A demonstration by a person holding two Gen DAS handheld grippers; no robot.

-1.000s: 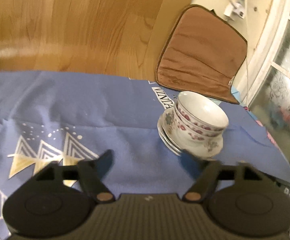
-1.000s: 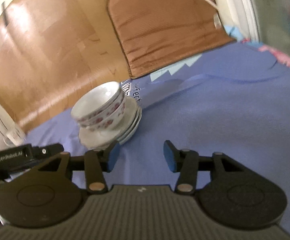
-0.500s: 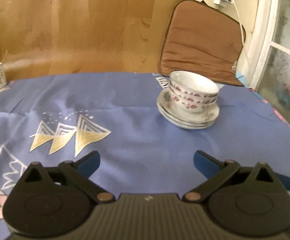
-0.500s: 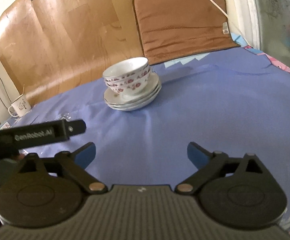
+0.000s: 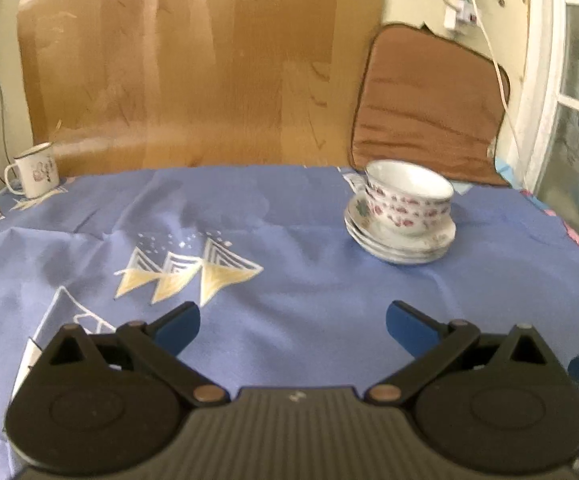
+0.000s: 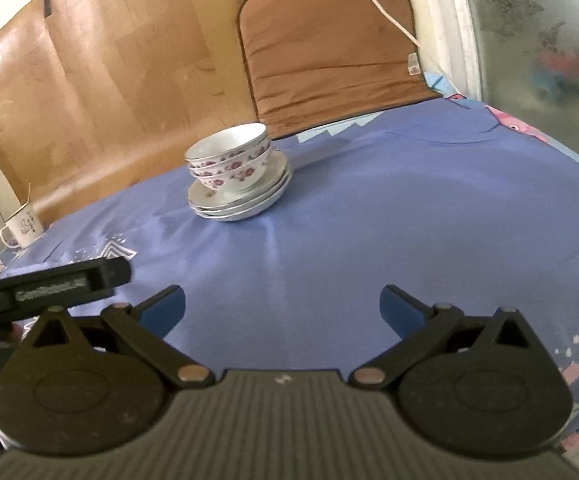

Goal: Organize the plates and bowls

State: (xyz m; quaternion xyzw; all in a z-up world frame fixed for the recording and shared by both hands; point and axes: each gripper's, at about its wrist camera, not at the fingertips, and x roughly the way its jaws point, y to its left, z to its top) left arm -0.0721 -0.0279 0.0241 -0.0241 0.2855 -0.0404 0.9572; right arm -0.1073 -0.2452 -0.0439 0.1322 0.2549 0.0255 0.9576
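Nested floral bowls are seen stacked on plates; both grippers are spread wide and empty.

At far left, a white enamel mug [image 5: 33, 175] is set on the blue patterned tabletop [image 5: 289, 280]. The left gripper [image 5: 292, 322] and the right gripper [image 6: 282, 309] have just been opening, nothing between their jaws. The white porcelain bowls [image 6: 231, 162] are nested on stacked white plates [image 6: 245, 200], well apart from both.
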